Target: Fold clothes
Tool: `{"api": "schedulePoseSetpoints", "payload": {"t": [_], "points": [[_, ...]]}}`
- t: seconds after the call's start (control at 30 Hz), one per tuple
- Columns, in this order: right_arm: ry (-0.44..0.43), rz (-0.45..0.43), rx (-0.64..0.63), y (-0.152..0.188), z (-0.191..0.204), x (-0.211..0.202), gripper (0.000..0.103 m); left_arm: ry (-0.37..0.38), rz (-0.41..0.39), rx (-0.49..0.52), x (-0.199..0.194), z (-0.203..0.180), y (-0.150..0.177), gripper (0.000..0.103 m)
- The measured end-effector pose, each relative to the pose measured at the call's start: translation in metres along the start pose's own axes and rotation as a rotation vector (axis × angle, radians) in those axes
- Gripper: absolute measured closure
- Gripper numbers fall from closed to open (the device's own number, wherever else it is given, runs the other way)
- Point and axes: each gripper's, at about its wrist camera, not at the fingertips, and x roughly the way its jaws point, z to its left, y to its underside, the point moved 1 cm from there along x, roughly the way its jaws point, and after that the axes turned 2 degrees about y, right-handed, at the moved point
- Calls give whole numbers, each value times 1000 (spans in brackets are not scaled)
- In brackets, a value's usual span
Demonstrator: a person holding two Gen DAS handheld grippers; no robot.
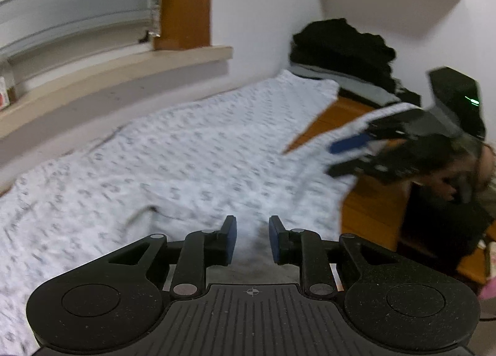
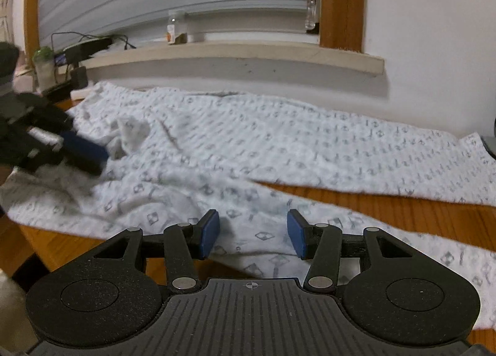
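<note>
On the wooden table [image 2: 356,201] a white patterned garment [image 2: 248,145] lies spread and rumpled; both claws gape, gripping nothing.

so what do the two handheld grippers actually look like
Both match. The left gripper and right gripper each have a matte black speckled body with two round discs, a ribbed centre plate bearing a small crosshair mark, silver pivot pins on black linkage arms, and blue pads. No cables show.
</note>
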Motion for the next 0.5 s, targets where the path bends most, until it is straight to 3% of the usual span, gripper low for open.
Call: {"api": "schedulePoseSetpoints", "payload": {"t": [0.5], "points": [[-11,-26,26,13,-3,-11,53,133,56,41,53,-7,-22,75]]}}
